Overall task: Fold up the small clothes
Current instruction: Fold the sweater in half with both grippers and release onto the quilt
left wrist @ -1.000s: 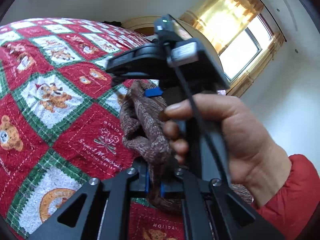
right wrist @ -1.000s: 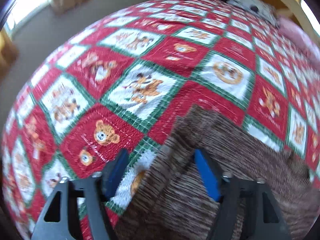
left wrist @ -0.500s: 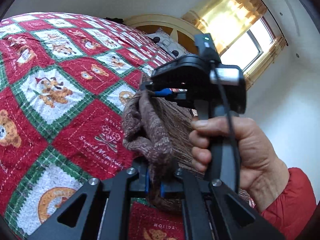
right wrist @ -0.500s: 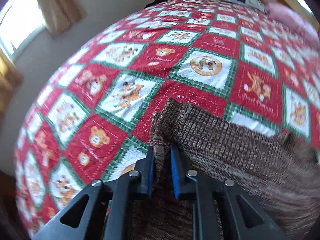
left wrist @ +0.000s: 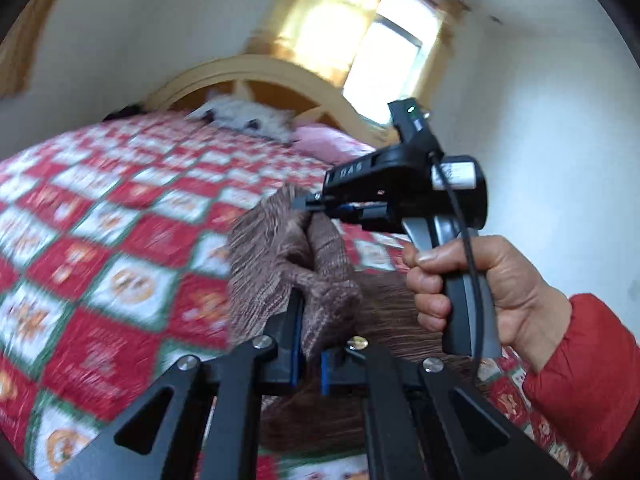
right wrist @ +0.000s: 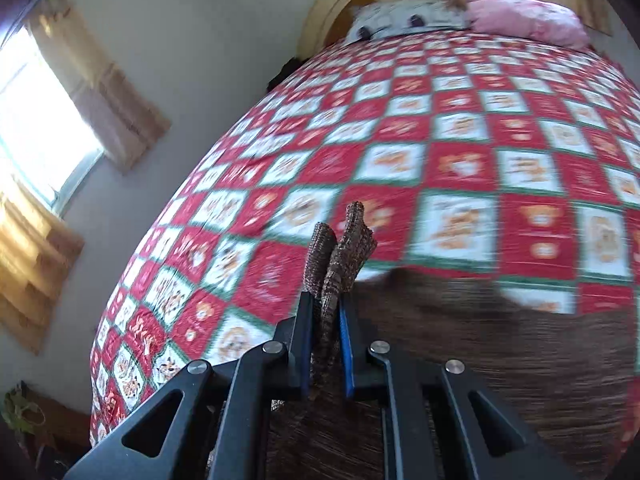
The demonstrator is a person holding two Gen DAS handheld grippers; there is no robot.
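Across the lower frame of both wrist views lies the quilt (right wrist: 460, 152), with the brown knit garment (right wrist: 520, 360) draped over it. I judge the lifting step underway; next, carry both held edges over evenly. My left gripper (left wrist: 306, 344) clamps one bunched edge, my right gripper (right wrist: 326, 344) another. Only the left view shows the hand (left wrist: 480, 292) holding the right gripper.
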